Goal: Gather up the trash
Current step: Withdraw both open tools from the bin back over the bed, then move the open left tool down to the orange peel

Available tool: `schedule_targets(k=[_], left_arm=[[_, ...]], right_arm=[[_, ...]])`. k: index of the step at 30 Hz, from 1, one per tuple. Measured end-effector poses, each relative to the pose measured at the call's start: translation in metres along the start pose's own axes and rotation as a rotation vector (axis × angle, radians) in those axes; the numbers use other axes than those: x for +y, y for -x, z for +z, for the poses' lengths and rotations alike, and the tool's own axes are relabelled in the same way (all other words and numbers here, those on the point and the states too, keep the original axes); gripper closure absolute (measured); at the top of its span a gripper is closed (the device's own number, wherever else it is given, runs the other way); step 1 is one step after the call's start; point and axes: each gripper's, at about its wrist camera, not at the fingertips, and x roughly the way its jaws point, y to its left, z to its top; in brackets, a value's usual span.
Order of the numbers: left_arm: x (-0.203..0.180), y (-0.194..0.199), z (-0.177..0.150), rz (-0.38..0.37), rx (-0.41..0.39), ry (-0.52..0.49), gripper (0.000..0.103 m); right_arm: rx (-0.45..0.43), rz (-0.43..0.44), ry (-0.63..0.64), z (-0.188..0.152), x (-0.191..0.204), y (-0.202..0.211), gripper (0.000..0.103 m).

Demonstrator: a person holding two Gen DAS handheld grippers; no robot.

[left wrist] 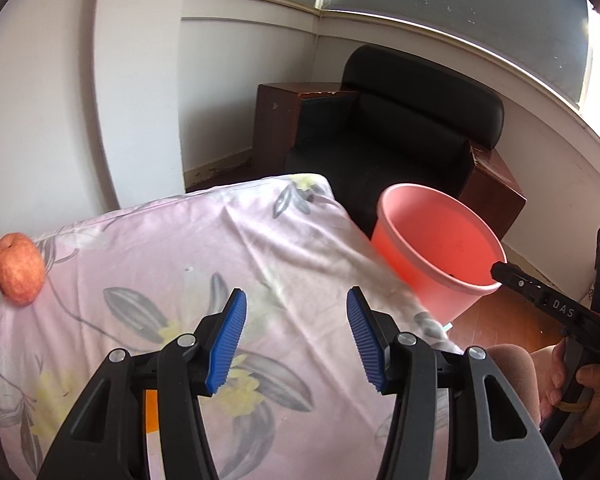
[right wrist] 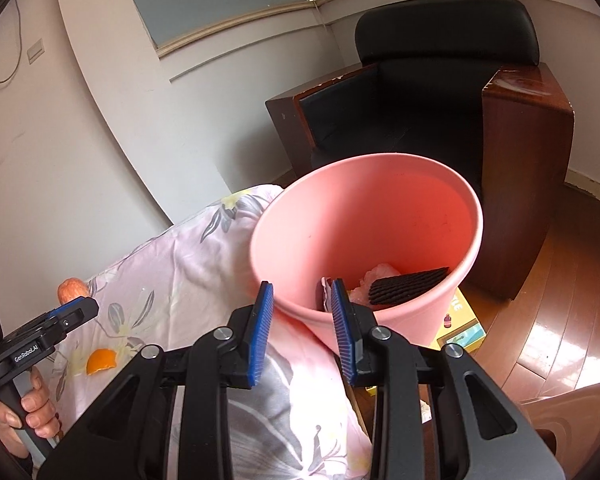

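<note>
From the left wrist camera, the left gripper (left wrist: 296,332) hovers over a table draped in a pale pink floral cloth (left wrist: 188,248), its blue-padded jaws spread wide with nothing between them. A pink plastic bin (left wrist: 436,248) sits beyond the cloth's right corner, ahead and to the right of this gripper and well apart from it. Its round mouth faces up and tilts slightly toward the camera, its long axis running roughly upright. The tip of the right gripper (left wrist: 500,270) meets the bin's near rim on the right, and a hand (left wrist: 580,392) grips its handle below. A reddish apple (left wrist: 18,268) rests at the cloth's far left edge, far from the bin. A black armchair (left wrist: 404,128) stands behind the bin. From the right wrist camera, the right gripper (right wrist: 302,320) is narrowed onto the near rim of the bin (right wrist: 364,200), one blue pad outside the wall and one inside, clamping it. The bin's mouth opens up toward the camera, the body tapering downward. Inside, near the gripped rim, lie a dark ridged biscuit (right wrist: 410,285) and pale crumpled scraps (right wrist: 374,274). A piece of orange peel (right wrist: 101,361) lies on the cloth, left of the bin. The left gripper (right wrist: 74,308) shows at the left edge, further left than the peel. A yellow box (right wrist: 462,326) lies beneath the bin's right side.
</note>
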Motion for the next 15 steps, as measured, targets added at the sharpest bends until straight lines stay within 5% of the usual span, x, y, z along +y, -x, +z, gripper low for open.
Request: schedule_targets(k=[15], left_arm=[[0.069, 0.027, -0.043, 0.094, 0.042, 0.003, 0.052]], right_arm=[[0.083, 0.099, 0.035, -0.021, 0.043, -0.01, 0.072]])
